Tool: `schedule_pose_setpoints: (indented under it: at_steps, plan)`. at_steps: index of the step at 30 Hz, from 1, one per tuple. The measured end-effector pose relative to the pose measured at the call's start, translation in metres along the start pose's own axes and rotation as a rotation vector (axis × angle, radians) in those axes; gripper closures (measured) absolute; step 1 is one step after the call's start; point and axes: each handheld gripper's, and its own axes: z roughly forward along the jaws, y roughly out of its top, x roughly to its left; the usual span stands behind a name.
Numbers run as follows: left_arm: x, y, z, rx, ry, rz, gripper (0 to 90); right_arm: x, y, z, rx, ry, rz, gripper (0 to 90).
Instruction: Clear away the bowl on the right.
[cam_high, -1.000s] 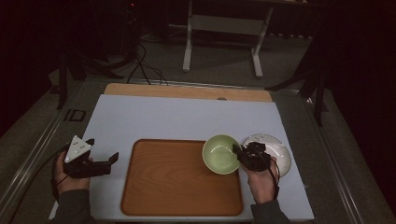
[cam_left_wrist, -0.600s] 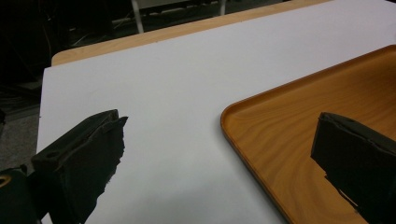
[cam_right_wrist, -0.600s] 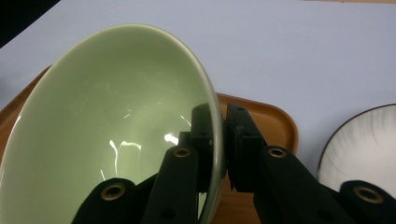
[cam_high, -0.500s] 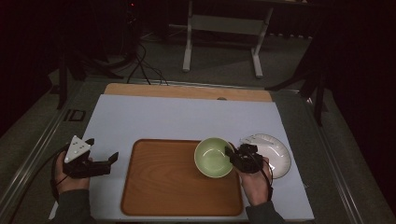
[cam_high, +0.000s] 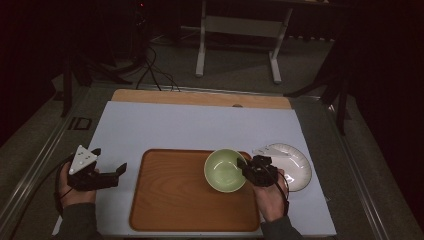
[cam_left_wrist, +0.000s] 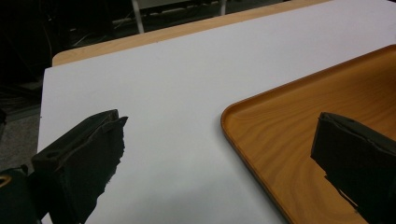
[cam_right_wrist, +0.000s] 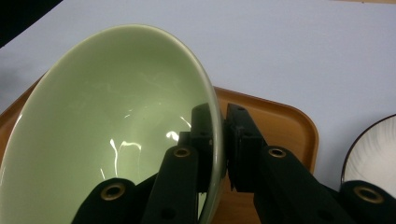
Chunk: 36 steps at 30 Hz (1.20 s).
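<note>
A pale green bowl hangs over the right part of the wooden tray, with my right gripper shut on its right rim. In the right gripper view the bowl tilts, one jaw inside and one outside its rim, and my right gripper pinches the wall. My left gripper rests on the white mat left of the tray, jaws wide apart and nothing between them. The left gripper view shows my left gripper over the mat with the tray corner ahead.
A white plate with a dark rim lies on the mat right of the tray. The white mat covers the table; a wooden strip runs along its far edge. Table legs and cables stand on the dark floor beyond.
My right gripper has carried the green bowl leftward from beside the plate to above the tray's right part. The left gripper has stayed put.
</note>
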Motion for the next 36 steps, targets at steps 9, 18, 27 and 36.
schedule_pose_setpoints:
  at_steps: [9, 18, 27, 36]
  plan:
    - [0.0, 0.0, 0.0, 0.0, 0.0, 0.001, 2.5, 0.004, -0.001, 0.002, 0.007, 0.005, -0.008, 82.2]
    - [0.0, 0.0, 0.0, 0.0, 0.0, 0.001, 2.6, 0.011, -0.003, 0.007, 0.019, 0.014, -0.021, 82.2]
    - [0.0, 0.0, 0.0, -0.001, 0.0, 0.0, 2.5, 0.021, -0.006, 0.014, 0.042, 0.037, -0.041, 82.2]
    - [0.0, 0.0, 0.0, 0.0, 0.0, 0.001, 2.6, 0.029, -0.01, 0.022, 0.061, 0.053, -0.057, 82.2]
